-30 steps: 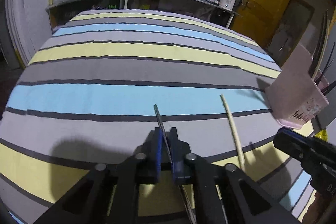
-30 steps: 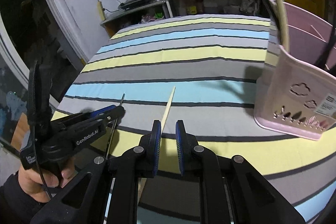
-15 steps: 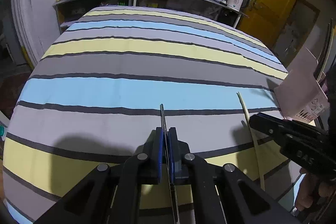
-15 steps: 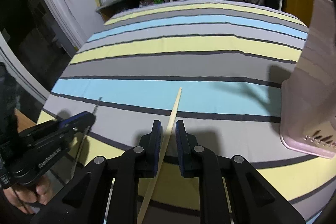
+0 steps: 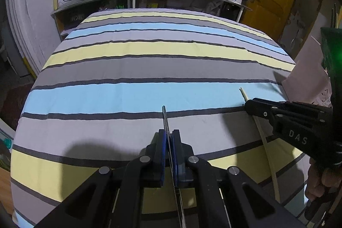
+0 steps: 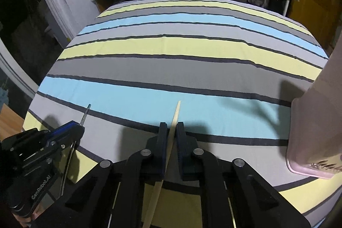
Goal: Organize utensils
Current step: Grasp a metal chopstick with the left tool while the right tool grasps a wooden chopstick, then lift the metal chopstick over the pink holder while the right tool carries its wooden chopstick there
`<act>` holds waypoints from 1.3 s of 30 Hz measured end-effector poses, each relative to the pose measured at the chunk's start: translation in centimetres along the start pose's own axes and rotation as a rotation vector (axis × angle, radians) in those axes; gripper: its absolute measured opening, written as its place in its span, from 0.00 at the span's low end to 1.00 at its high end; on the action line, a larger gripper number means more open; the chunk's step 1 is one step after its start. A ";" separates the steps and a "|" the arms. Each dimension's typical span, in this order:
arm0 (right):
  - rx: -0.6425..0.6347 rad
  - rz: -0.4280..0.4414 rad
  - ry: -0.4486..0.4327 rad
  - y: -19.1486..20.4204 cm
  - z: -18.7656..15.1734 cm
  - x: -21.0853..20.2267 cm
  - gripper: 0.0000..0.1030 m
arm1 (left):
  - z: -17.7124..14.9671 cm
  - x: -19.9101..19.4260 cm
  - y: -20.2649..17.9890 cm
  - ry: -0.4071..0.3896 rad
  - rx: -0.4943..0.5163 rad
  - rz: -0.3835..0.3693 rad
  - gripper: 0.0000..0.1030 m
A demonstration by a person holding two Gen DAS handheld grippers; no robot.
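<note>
Left gripper (image 5: 168,142) clamped on a thin dark metal utensil (image 5: 165,119): handle pinched between the blue pads, tip poking forward past them over the striped cloth (image 5: 136,61), the rest running back under the gripper body. Seen from the right wrist as well, low at the left edge (image 6: 72,129), same dark utensil (image 6: 86,111) jutting out ahead.

Right gripper (image 6: 171,131) closed around a pale wooden chopstick (image 6: 177,110), pointed end extending forward between the fingers, shaft slanting back and down beneath the gripper. From the left wrist, right gripper (image 5: 249,106) off to the right, chopstick (image 5: 243,93) sticking out beyond it.

Pink utensil holder (image 6: 310,121) standing on the cloth at far right, just beside the right gripper, apart from both utensils.
</note>
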State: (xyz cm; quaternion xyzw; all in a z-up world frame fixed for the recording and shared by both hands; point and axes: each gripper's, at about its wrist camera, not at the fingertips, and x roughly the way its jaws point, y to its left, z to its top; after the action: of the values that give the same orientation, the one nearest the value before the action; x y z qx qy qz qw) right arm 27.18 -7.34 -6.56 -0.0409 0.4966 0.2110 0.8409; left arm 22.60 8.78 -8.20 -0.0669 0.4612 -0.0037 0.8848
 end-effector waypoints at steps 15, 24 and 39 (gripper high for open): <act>-0.016 0.074 -0.128 1.0 0.2 -6.9 0.06 | 0.8 -3.3 0.6 -0.032 -0.053 -0.076 0.04; -0.010 0.085 -0.239 0.6 0.2 -12.7 0.06 | 2.0 -8.5 -0.6 -0.109 -0.043 -0.123 0.04; 0.007 0.081 -0.360 -0.2 -1.3 -19.2 0.06 | 2.9 -15.3 -4.5 -0.201 0.027 -0.172 0.04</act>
State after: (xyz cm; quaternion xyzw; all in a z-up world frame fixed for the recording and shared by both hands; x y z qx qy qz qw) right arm 18.20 -13.93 9.13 0.0206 0.3400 0.2466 0.9073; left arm 16.44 5.69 6.52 -0.0942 0.3627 -0.0788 0.9238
